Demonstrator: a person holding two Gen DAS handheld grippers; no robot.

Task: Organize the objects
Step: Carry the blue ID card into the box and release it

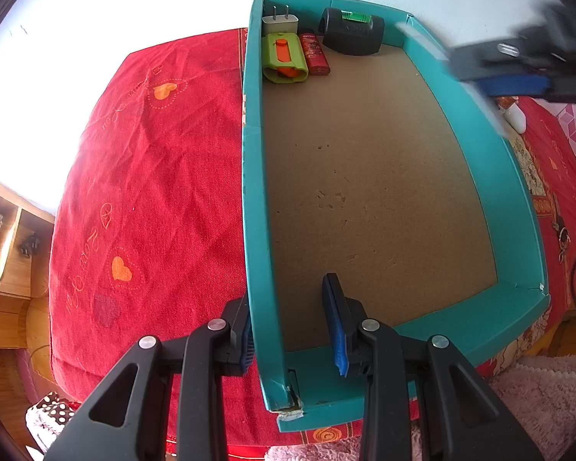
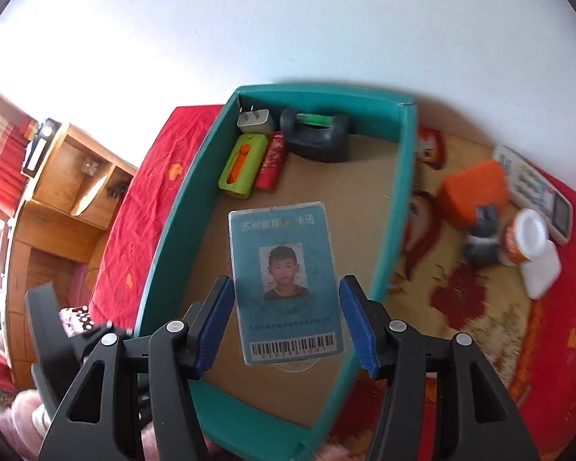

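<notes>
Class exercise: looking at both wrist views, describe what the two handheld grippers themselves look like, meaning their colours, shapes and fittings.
Both look alike. The left gripper and right gripper each have two black plastic arms with triangular cut-outs, round silver pivot bolts, and fingers faced with ribbed blue pads. No cables, markings or sleeves show on them.

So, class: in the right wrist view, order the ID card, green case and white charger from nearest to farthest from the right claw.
1. ID card, held between the right claw fingers.
2. Green case, box's far left.
3. White charger, far-left corner.

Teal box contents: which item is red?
The slim red lighter-shaped item, lying between the green-and-orange case and the black level; the plug is whitish.
</notes>
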